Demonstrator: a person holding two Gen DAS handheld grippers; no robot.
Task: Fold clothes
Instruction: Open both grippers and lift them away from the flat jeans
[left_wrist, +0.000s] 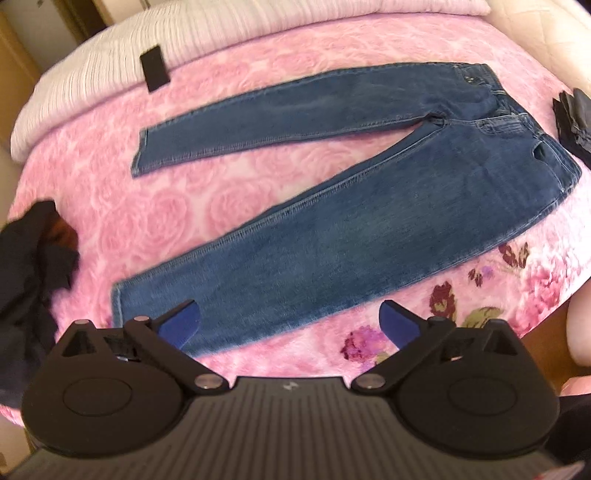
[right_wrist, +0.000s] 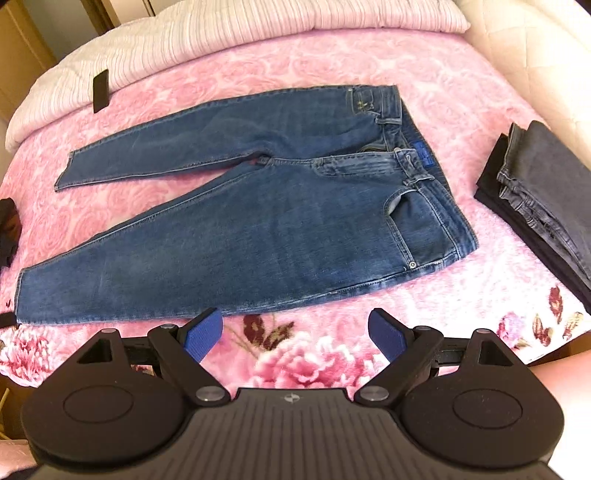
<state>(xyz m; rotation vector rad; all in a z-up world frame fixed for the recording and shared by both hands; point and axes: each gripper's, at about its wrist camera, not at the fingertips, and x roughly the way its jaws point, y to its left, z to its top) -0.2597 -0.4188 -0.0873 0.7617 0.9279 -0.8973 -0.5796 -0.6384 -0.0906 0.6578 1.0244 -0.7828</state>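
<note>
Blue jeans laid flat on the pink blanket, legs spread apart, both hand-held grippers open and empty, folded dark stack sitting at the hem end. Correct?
One error: the folded dark stack sits beside the waistband, not the hems, as the right wrist view shows. The blue jeans do lie flat on the pink blanket, legs apart, with the left hand-held gripper and right hand-held gripper open and empty.

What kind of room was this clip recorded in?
Most likely a bedroom. The blue denim jeans lie spread flat on a bed covered with a pink rose-patterned plush blanket, a pale ribbed pillow lies at its far edge, and a stack of folded dark trousers waits alongside.
</note>
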